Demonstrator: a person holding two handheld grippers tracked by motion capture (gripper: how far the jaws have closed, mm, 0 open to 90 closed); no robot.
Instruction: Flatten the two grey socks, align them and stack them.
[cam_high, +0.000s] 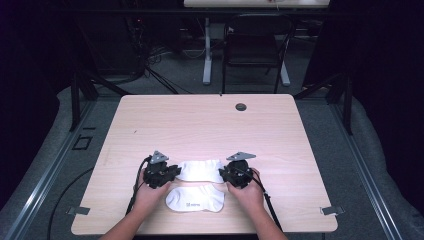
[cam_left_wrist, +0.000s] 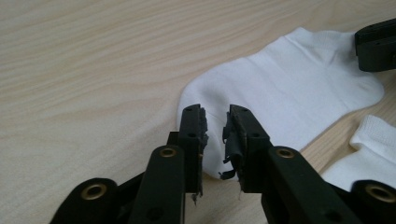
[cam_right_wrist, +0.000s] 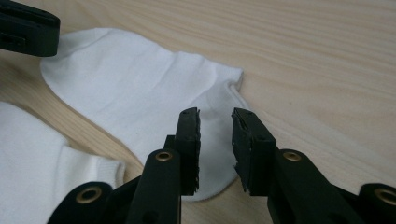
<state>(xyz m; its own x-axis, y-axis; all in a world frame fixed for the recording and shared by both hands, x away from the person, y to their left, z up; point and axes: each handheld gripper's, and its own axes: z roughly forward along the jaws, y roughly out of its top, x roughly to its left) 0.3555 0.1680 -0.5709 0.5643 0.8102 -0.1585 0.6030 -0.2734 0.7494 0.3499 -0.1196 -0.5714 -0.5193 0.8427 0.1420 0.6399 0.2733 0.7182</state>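
On the left, my left gripper (cam_high: 170, 172) has jaws parted, straddling the far sock's (cam_high: 200, 170) end without pinching. That sock lies flat on the surface (cam_high: 210, 125), near sock (cam_high: 196, 198) just beside. Right gripper (cam_high: 225, 174), jaws spread too, gripping nothing.

You have a pale wooden desk (cam_high: 200, 125) with a small round dark grommet (cam_high: 241, 107) near its far edge. Beyond the desk you see a black chair (cam_high: 255, 47) on grey carpet (cam_high: 175, 82), the white leg (cam_high: 207, 55) of another table just beside the chair, and dark cables (cam_high: 150, 70) lying on the carpet to the left.
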